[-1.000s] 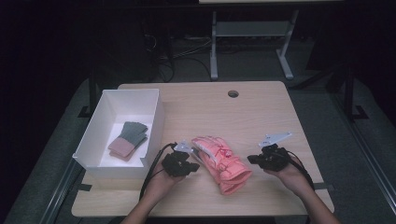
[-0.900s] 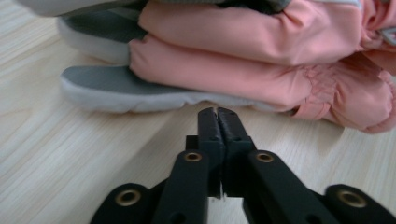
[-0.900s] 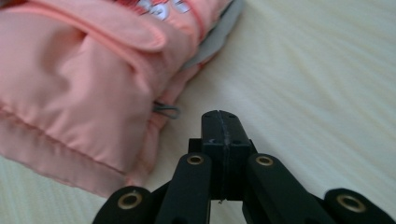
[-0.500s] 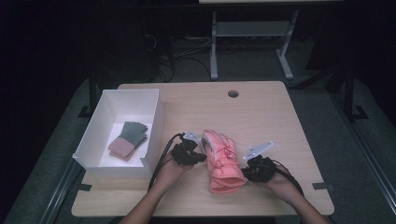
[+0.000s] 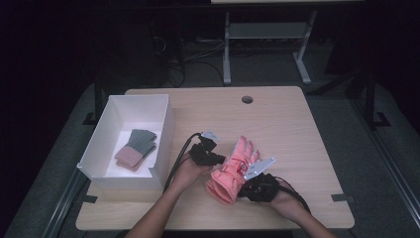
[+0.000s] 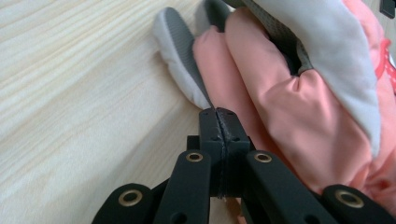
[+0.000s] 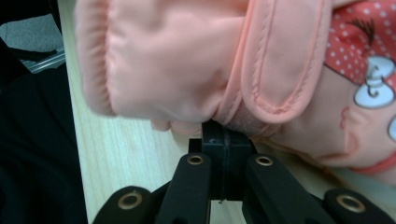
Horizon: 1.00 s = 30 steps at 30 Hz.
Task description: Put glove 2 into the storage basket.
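Observation:
A pink glove (image 5: 234, 167) with a grey-and-white palm side (image 6: 177, 51) lies slanted on the wooden table (image 5: 277, 129), fingers pointing to the far right. My left gripper (image 5: 219, 159) comes in from the glove's left; its jaws are pressed together on the glove's edge (image 6: 218, 113), where pink fabric (image 6: 285, 107) meets the grey. My right gripper (image 5: 241, 189) sits at the near end, shut on the underside of the cuff strap (image 7: 225, 129). The cuff (image 7: 187, 60) bulges above those jaws, beside a red dotted patch (image 7: 359, 42).
A white open box (image 5: 166, 130) stands at the table's left and holds a folded grey and pink pair of gloves (image 5: 136, 147). A round cable hole (image 5: 247, 99) is near the far edge. Cables trail from both grippers. A metal frame stands behind the table.
Both grippers closed in on the pink glove from either side and shut on it. The glove has turned so its fingers point far right, and its cuff has shifted toward the near edge.

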### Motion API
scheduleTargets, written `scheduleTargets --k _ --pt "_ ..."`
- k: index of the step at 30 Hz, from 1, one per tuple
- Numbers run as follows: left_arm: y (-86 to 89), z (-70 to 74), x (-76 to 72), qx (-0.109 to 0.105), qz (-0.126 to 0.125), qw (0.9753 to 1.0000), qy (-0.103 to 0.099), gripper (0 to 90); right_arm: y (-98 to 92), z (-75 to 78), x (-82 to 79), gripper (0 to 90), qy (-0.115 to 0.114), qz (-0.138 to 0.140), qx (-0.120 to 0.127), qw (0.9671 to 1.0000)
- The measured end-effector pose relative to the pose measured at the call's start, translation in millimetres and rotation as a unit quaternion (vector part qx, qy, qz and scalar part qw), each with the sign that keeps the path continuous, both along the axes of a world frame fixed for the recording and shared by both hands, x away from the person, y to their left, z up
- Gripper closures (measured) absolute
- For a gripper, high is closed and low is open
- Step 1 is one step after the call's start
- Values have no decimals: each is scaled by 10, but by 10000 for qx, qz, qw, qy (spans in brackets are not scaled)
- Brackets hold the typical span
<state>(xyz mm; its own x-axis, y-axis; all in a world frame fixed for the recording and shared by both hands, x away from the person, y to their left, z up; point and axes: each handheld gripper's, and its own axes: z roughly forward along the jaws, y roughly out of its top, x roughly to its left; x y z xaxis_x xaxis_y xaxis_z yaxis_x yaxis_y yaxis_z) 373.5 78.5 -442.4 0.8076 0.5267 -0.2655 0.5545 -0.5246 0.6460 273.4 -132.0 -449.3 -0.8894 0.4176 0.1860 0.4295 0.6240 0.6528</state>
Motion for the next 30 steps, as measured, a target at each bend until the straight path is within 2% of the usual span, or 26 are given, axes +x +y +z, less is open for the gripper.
scheduleTargets --k 2,4,6,8,13,17,19,21,28,30 --pt "15 17 12 22 40 10000 -17 889 13 -3 1 900 -49 34 -26 10000" --pt "61 66 15 -6 99 9999 -29 853 -5 6 -13 900 15 -43 -63 10000" --pt "119 143 16 -109 142 9998 -27 808 -75 11 -24 900 15 -156 -124 9998" --pt "163 243 -4 -188 160 9997 -50 723 -179 24 -30 894 42 -325 -118 9994" --pt "168 488 -60 -342 -2 9993 -127 460 -449 70 -81 689 -72 -722 -61 9973" --pt "28 584 -116 -371 -300 9987 -171 270 -631 69 -87 551 -147 -1105 -68 9937" --pt "-52 566 -124 -355 -363 9987 -107 221 -701 60 -84 476 -201 -1300 -101 9913" --pt "-149 507 -104 -181 -439 9989 -31 176 -754 60 -65 424 -215 -1437 -111 9893" --pt "-346 222 -27 169 -492 9983 251 133 -812 52 -37 330 -338 -1696 -126 9849" --pt "-357 151 -15 167 -455 9982 365 128 -820 60 -41 309 -364 -1717 -120 9844"
